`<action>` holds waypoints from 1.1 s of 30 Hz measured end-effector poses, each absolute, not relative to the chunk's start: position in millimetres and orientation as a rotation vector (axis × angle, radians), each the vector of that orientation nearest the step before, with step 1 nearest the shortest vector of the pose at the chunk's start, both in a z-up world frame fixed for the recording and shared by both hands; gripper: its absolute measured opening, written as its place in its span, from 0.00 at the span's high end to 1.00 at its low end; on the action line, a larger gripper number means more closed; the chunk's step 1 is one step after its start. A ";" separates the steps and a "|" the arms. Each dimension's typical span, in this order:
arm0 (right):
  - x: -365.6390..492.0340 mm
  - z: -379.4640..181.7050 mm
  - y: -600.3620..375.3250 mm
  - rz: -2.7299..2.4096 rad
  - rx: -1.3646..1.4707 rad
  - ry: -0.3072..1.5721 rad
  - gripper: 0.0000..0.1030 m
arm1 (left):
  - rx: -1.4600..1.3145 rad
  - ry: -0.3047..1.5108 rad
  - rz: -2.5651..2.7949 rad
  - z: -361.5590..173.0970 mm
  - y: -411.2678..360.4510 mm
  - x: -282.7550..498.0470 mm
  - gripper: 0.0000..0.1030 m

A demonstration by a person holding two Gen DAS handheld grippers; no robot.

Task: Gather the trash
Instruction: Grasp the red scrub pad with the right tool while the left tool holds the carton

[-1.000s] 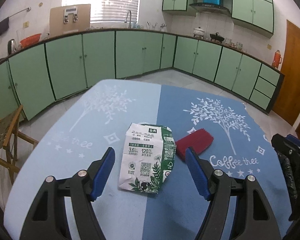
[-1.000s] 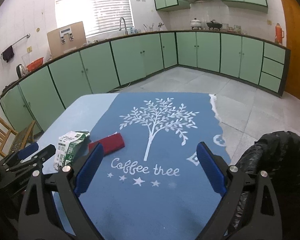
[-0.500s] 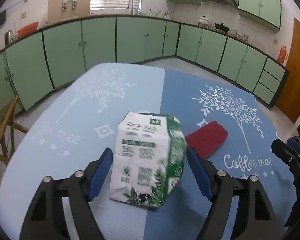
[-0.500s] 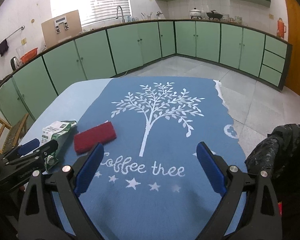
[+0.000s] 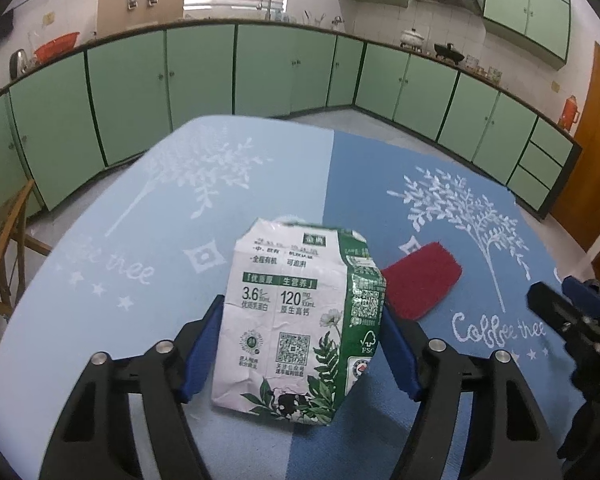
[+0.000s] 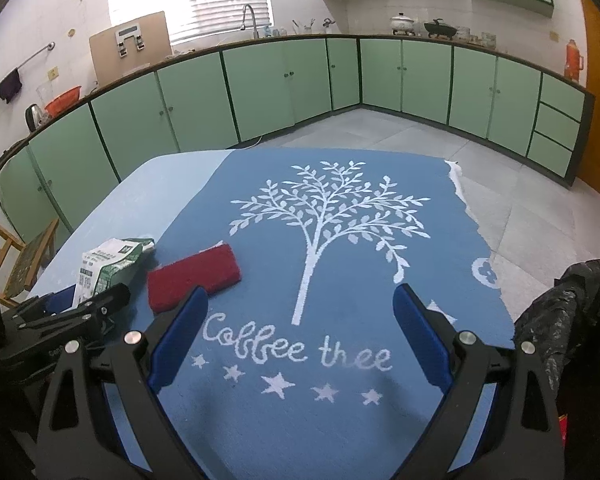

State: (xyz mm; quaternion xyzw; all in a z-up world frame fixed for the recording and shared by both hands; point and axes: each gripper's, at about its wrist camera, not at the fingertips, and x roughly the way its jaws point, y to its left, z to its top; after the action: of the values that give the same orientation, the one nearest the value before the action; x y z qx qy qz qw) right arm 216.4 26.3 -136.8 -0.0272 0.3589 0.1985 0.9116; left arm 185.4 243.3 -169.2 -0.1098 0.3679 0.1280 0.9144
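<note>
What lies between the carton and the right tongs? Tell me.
The red pad lies between the carton and the right tongs, on the blue cloth; the right wrist view shows it.

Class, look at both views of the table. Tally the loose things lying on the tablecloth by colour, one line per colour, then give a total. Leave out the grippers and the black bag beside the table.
Green and white: 1, the crushed milk carton
Dark red: 1, the flat scouring pad
Total: 2
</note>
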 end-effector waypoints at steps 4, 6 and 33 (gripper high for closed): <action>217.0 -138.5 34.1 0.431 -0.066 0.745 0.12 | -0.223 0.725 0.290 -159.5 252.5 175.9 0.31; 218.1 -138.5 39.8 0.447 -0.064 0.747 0.12 | -0.228 0.721 0.306 -157.2 259.1 172.3 0.31; 234.9 -156.3 111.6 0.614 -0.148 0.862 0.12 | -0.334 0.794 0.335 -178.1 308.5 165.4 0.34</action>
State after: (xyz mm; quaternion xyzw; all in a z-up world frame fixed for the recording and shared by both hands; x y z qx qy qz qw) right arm 234.9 111.6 -156.3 -0.0707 0.4108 0.2926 0.8606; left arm 165.4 308.5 -178.1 -0.1613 0.3830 0.1616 0.8951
